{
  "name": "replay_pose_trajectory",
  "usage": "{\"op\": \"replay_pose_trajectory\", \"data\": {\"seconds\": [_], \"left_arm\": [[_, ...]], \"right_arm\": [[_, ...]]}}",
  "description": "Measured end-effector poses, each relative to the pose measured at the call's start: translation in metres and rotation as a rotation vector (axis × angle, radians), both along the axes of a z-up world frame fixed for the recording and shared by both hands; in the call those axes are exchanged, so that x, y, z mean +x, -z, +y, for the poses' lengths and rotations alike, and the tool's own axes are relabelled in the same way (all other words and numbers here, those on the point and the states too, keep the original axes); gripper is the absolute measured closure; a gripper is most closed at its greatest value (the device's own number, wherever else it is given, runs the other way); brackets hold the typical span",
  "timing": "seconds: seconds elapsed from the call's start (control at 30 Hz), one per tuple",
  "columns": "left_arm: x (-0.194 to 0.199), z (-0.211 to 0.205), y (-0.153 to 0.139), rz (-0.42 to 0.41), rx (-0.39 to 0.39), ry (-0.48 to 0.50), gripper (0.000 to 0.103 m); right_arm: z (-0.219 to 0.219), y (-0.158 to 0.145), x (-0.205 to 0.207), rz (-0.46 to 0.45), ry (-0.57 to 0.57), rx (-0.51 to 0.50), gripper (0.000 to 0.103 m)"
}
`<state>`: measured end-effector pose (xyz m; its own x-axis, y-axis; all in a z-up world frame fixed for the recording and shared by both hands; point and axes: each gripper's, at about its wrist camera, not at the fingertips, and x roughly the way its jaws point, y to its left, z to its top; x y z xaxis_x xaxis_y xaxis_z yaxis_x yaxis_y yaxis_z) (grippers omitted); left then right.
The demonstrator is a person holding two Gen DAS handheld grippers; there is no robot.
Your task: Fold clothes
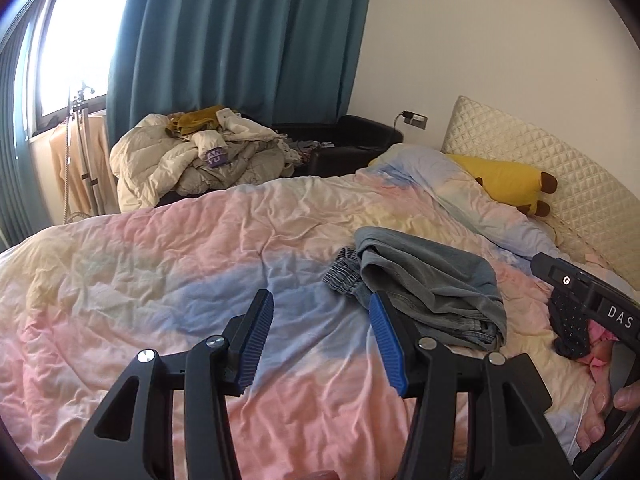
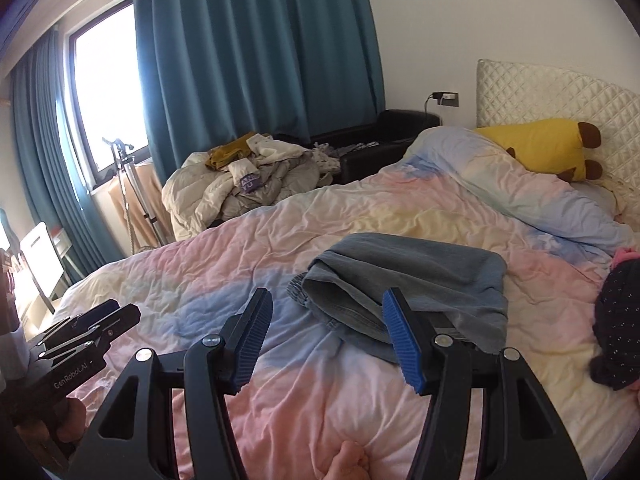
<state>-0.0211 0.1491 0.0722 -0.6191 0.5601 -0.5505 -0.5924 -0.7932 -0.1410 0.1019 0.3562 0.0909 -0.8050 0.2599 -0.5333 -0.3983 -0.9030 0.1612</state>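
From your left wrist camera, your left gripper (image 1: 321, 340) hangs above the pastel duvet (image 1: 160, 264) with its blue-padded fingers spread wide and nothing between them. The folded grey-blue jeans (image 1: 432, 280) lie on the duvet just beyond the right-hand finger, whose tip overlaps their near edge in this view; you cannot tell whether it touches the cloth. A striped grey garment (image 1: 342, 272) pokes out from under the jeans on their left side, mostly covered. At the right edge your right gripper (image 1: 592, 300) enters the frame, cut off by the lens rim, and it hides part of a dark dotted garment (image 1: 568, 328) and something pink beneath it. From your right wrist camera, your right gripper (image 2: 327, 340) also has its fingers well apart and empty, poised over the duvet (image 2: 200, 272) with the jeans (image 2: 420, 276) just ahead; the right-hand finger covers part of their near edge. The dotted garment (image 2: 620, 320) sits at the far right, cropped by the frame. Your left gripper (image 2: 92, 328) shows at the lower left from the side. Across the bed, a heap of pale clothes (image 2: 248, 184) stands by the teal curtain (image 2: 256, 48), its items too tangled to separate.
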Motion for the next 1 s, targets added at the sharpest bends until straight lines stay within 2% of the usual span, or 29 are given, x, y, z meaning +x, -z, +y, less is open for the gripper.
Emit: {"op": "replay_pose_trajectory", "data": {"seconds": [0.33, 0.47, 0.5, 0.53, 0.6, 0.83, 1.0], "left_arm": [[0.027, 0.019, 0.015, 0.000, -0.010, 0.130, 0.051], [0.033, 0.021, 0.021, 0.007, -0.031, 0.149, 0.051], [0.034, 0.021, 0.022, 0.012, -0.035, 0.151, 0.051], [0.035, 0.020, 0.022, 0.013, -0.036, 0.151, 0.051], [0.036, 0.019, 0.022, 0.013, -0.036, 0.150, 0.051], [0.034, 0.015, 0.028, 0.021, -0.052, 0.128, 0.051], [0.020, 0.010, 0.039, -0.016, -0.040, 0.101, 0.051]], "right_arm": [[0.000, 0.024, 0.048, -0.021, 0.151, -0.015, 0.045], [-0.009, 0.036, 0.055, -0.022, 0.179, 0.028, 0.045], [-0.009, 0.038, 0.056, -0.018, 0.186, 0.031, 0.042], [-0.010, 0.040, 0.056, -0.017, 0.195, 0.034, 0.035], [-0.009, 0.044, 0.056, -0.025, 0.204, 0.028, 0.026], [-0.009, 0.050, 0.052, -0.049, 0.204, 0.025, 0.025], [-0.004, 0.052, 0.050, -0.034, 0.190, -0.010, 0.025]]}}
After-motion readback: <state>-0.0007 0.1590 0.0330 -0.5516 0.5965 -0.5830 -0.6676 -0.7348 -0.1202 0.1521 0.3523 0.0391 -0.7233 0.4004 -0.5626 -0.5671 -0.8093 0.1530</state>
